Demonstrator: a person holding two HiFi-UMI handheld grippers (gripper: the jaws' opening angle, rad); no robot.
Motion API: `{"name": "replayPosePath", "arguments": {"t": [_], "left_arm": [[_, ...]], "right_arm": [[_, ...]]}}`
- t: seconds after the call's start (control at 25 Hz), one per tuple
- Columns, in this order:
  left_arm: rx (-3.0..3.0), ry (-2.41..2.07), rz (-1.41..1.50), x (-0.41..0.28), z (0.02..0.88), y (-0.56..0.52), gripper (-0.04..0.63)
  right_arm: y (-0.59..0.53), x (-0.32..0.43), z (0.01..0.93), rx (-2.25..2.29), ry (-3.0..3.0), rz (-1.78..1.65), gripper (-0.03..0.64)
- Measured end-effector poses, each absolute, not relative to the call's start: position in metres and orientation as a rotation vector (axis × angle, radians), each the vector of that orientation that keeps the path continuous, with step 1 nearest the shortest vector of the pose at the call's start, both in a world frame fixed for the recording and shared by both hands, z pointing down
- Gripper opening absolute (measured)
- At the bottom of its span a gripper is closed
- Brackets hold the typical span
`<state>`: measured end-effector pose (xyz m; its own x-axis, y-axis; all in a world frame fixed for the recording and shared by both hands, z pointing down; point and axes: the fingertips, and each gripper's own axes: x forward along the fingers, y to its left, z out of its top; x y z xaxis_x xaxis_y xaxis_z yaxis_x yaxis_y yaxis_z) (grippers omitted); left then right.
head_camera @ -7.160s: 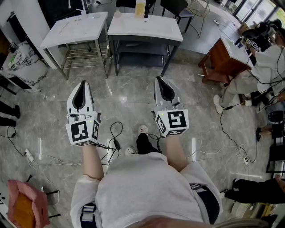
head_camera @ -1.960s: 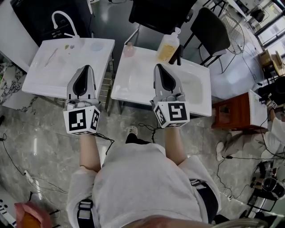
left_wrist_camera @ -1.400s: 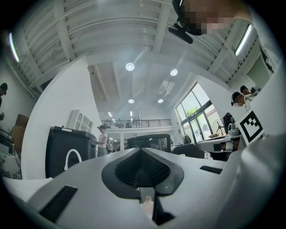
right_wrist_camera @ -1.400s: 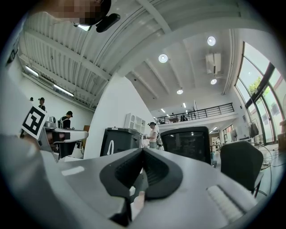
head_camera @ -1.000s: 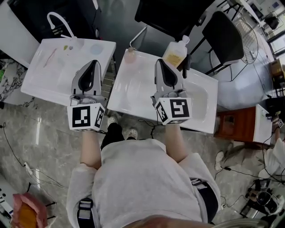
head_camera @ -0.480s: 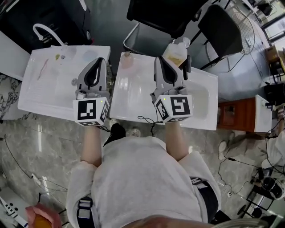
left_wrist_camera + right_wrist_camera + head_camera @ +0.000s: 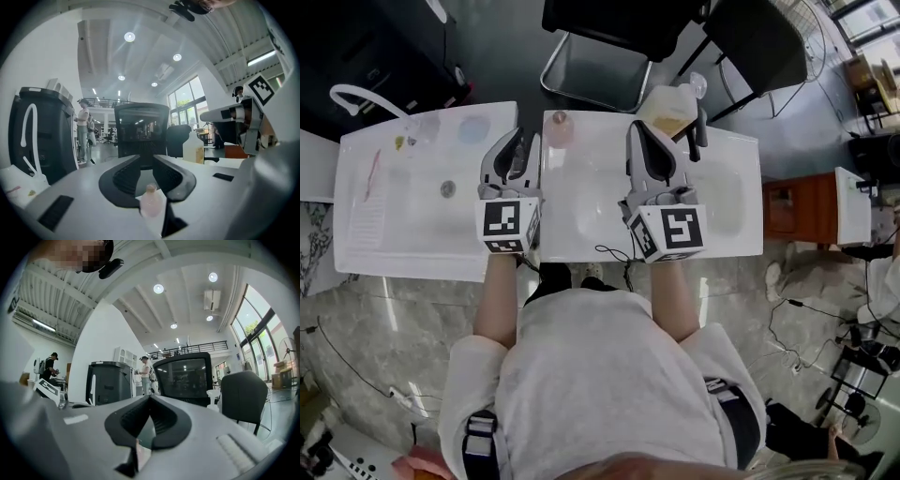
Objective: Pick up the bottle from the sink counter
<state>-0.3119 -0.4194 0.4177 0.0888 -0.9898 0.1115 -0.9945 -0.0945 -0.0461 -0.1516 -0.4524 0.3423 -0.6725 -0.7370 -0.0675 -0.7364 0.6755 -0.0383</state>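
Though nothing is lifted yet, my left gripper [image 7: 146,161] points across the counter [image 7: 572,230] with its fingers [image 7: 123,178] narrowly apart. They have just been opening, and nothing is pressed between them. My right gripper [image 7: 150,398] is closed on nothing. Just ahead, the small pink bottle [image 7: 151,201] stands at the counter's back edge, in line with the gap but untouched, so gripping and lifting remain. Its base is blurred, and the large bottle [image 7: 667,111] beyond is partly covered by my right gripper.

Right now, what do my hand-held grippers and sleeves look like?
Both the left hand-held gripper and the right hand-held gripper are light grey shells with black ribbed pads. Each carries a white cube with black square markers. A thin black cable hangs under the right one. The short-sleeved top is pale grey.
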Motion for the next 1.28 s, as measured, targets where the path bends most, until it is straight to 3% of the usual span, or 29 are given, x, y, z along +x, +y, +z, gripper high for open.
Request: {"name": "replayPosePath", "arguments": {"t": [0.44,1.28], "left_arm": [[2.411,-1.880,0.294,-0.302,0.497,-0.466,0.149],[2.481,-1.820,0.343,-0.293,0.573,-0.523,0.187]], "right_arm": [[-0.467,-0.150,0.372,-1.435,2.814,-0.012,0.011],[-0.470,-0.130,0.405,-1.677,2.825,-0.028,0.011]]}}
